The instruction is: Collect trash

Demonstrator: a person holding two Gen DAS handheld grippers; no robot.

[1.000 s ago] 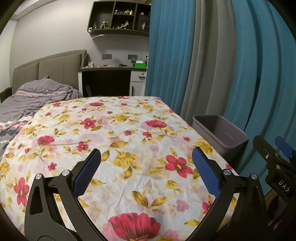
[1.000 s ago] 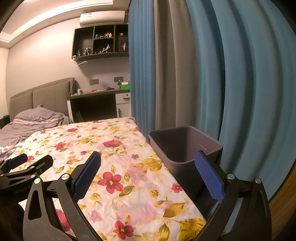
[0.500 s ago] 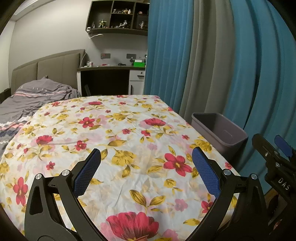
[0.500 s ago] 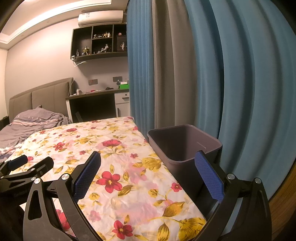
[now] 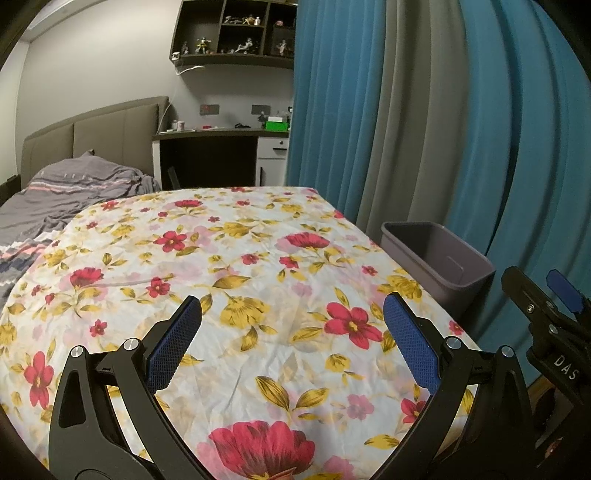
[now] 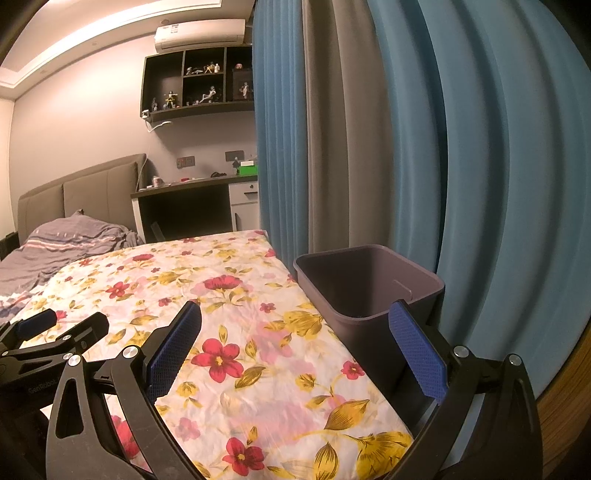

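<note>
Left gripper [image 5: 291, 332]: jaws spread wide, nothing between them, poised over the floral sheet [image 5: 229, 258]. Right gripper [image 6: 295, 339]: likewise spread and empty, aimed toward the bin [image 6: 369, 284].

Bin: grey plastic, open-topped, standing beside the sheet's edge at 2 o'clock in the left view, 1 o'clock in the right view, against the blue curtain [image 5: 498, 129].

Trash: none visible on the sheet in either view; its location cannot be told.

Other: grey blanket [image 5: 74, 192] at 10 o'clock; desk [image 5: 210, 147] and shelf [image 5: 236, 33] at 12 o'clock.

Risks: a low sweep could snag the wrinkled sheet; the two grippers sit close side by side and could knock together; the bin could tip if nudged.

Hidden: bin floor is dark, contents unclear; bin base and floor are cut off; near sheet edge is blocked by gripper frames.
</note>
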